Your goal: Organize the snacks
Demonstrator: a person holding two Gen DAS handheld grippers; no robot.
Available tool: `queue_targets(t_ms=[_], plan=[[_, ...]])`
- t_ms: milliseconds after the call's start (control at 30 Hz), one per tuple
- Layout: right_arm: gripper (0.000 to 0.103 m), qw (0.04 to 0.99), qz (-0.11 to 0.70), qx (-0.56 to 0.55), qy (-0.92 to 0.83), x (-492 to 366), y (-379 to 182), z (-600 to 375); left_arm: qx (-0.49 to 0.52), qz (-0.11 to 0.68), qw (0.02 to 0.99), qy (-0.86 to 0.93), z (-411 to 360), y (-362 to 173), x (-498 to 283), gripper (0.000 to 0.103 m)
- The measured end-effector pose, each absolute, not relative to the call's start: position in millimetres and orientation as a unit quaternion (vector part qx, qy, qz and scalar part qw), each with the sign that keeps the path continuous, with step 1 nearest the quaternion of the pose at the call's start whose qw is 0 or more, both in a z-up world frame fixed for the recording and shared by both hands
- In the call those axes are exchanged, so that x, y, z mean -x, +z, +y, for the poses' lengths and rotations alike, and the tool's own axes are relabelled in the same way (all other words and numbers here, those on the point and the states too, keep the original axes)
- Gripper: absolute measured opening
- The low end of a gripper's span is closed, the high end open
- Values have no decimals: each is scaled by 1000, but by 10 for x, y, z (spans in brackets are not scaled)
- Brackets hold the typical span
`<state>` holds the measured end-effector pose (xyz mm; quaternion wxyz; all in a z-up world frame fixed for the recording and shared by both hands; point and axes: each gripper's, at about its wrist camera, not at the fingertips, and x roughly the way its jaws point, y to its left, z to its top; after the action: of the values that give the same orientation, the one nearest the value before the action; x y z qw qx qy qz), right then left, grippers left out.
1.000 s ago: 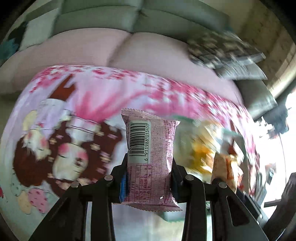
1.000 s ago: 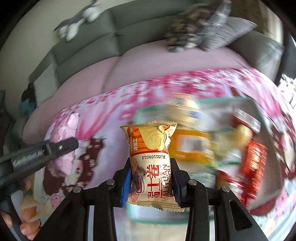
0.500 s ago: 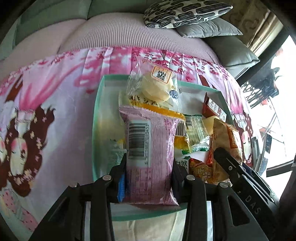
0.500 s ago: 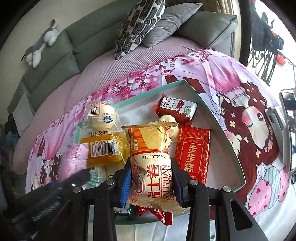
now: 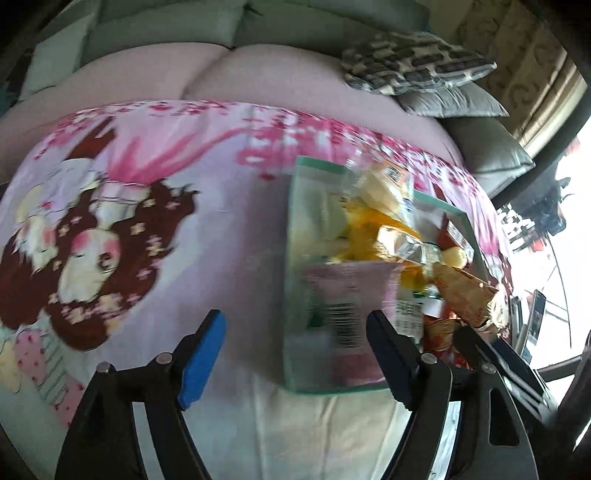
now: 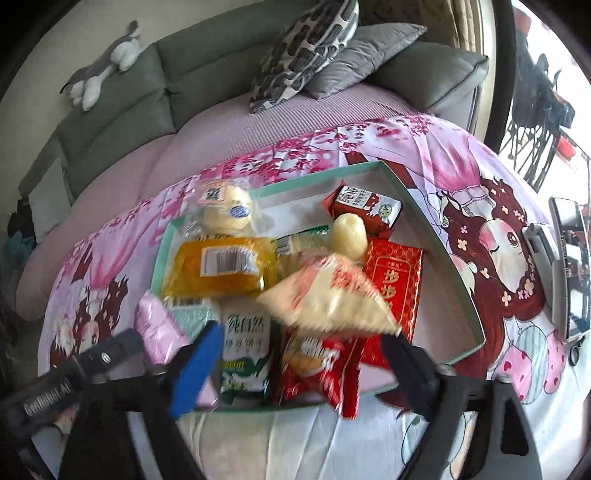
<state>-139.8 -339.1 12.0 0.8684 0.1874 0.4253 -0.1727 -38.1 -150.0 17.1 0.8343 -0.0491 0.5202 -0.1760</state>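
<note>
Snacks are going into the tray, and this is the release step for both hands.

From the left wrist view, the left gripper has just been opening its jaws, which now stand spread with nothing pressed between them. The pink packet lies blurred in the near end of the tray, beyond the right-hand jaw and clear of both. A yellow packet and an orange packet sit further into the tray. The tray rests on a pink printed cloth spread over what I take to be a table, with a grey-green sofa and a patterned cushion behind it.

From the right wrist view, the right gripper has also just been opening; its jaws are spread wide and the cream swiss-roll packet is blurred, free of the pads, above the other snacks in the tray. A red packet, a green-and-white packet and the yellow packet lie round it. A phone lies beside the tray on the cloth.

Next, I judge, both hands should lift clear and look for any snack still outside the tray.
</note>
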Motion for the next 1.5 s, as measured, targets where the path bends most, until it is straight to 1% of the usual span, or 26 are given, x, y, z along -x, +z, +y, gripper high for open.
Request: queue_targets(t_ms=[33, 100, 333, 467, 567, 1500], plan=[[103, 869, 425, -184, -173, 1430, 116, -3358, 47, 516, 838, -169, -1438, 173, 410, 85], [103, 870, 426, -178, -172, 1500, 100, -3291, 34, 511, 846, -149, -1357, 165, 458, 87], [103, 870, 432, -166, -171, 1643, 25, -3126, -58, 502, 860, -64, -1133, -24, 625, 88], [103, 868, 437, -160, -172, 1680, 0, -3065, -53, 516, 853, -47, -977, -105, 663, 88], [103, 870, 436, -157, -170, 1695, 5, -3029, -59, 511, 857, -41, -959, -100, 697, 88], [103, 870, 435, -161, -165, 1673, -51, -3085, -79, 525, 846, -51, -1061, -150, 630, 88]])
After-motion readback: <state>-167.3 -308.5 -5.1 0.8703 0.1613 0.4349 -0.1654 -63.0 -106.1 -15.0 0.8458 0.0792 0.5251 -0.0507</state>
